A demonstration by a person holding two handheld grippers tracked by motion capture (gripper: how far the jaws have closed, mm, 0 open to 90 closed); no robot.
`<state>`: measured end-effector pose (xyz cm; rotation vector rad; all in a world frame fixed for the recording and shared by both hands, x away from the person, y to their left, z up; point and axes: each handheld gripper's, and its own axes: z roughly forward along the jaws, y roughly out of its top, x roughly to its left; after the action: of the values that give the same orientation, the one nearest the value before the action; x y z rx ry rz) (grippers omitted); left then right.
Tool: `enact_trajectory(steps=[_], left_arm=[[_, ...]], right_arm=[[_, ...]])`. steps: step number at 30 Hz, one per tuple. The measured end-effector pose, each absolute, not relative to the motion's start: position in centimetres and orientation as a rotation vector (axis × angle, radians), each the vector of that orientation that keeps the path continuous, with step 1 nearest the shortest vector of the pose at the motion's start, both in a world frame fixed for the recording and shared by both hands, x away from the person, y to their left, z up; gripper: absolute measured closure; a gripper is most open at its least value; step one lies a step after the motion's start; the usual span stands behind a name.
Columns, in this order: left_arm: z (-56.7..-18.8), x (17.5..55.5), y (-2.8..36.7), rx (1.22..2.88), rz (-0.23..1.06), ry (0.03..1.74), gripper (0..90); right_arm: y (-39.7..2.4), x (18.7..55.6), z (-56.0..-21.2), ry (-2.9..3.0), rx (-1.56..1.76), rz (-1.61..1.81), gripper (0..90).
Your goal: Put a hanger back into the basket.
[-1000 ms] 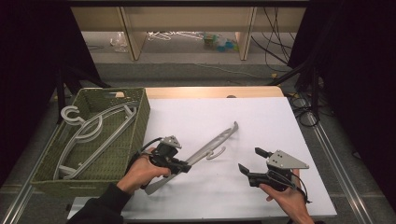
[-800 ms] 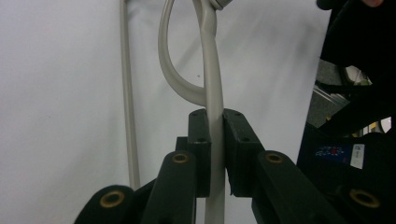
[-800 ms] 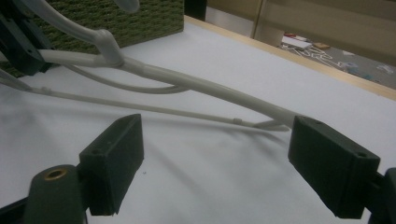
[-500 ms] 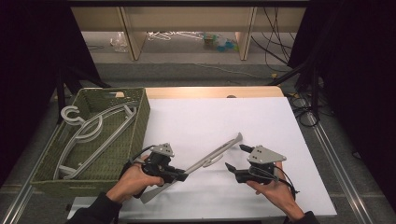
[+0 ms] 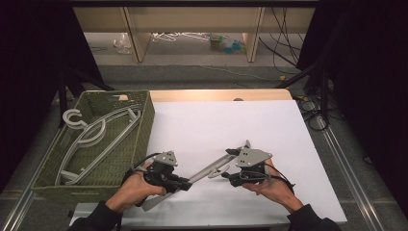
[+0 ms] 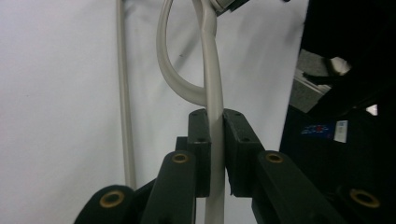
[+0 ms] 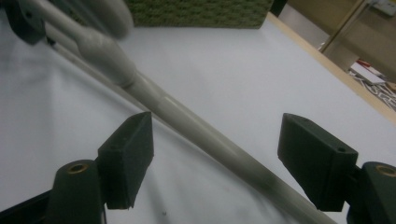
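At the near edge of the white table [image 5: 288,144], we are holding a gripper in each hand. Our left gripper [image 5: 185,182] is clamping its jaws tight on the grey hanger [image 5: 211,168], pads [image 6: 201,140] pressing on either side of one thin arm of it near that arm's lower end. Our right gripper [image 5: 226,177] is standing just beside the hanger's other half, nearer its hook end; its jaws have just been closing but are staying wide apart, with the hanger's arm [image 7: 187,121] running between them and neither pad [image 7: 128,156] touching it. The hanger itself is lying slantwise over the table's near middle, its low end by the left gripper and its high end pointing away from us past the right gripper. To the left of the hanger, the green woven basket [image 5: 139,144] is sitting against the table's left side, and more grey hangers [image 5: 91,139] are lying inside it. Beyond the table's far edge, a wooden shelf unit [image 5: 192,21] is standing on the floor, with small clutter [image 5: 223,43] lying under it
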<state>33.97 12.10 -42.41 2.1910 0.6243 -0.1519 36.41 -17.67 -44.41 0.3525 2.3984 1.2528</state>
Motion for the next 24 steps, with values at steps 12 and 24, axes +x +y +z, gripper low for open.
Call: enact_trajectory(steps=[12,24], left_arm=[[-42.2,34.1,12.1,2.202,-0.147,0.578,79.3],[-41.7,34.2,11.0,2.273,0.108,0.494,66.7]], right_arm=[[-17.5,36.7,-44.2,2.523,0.11,1.146,59.8],[-17.7,35.9,-42.8,2.557,-0.1,1.078,75.8]])
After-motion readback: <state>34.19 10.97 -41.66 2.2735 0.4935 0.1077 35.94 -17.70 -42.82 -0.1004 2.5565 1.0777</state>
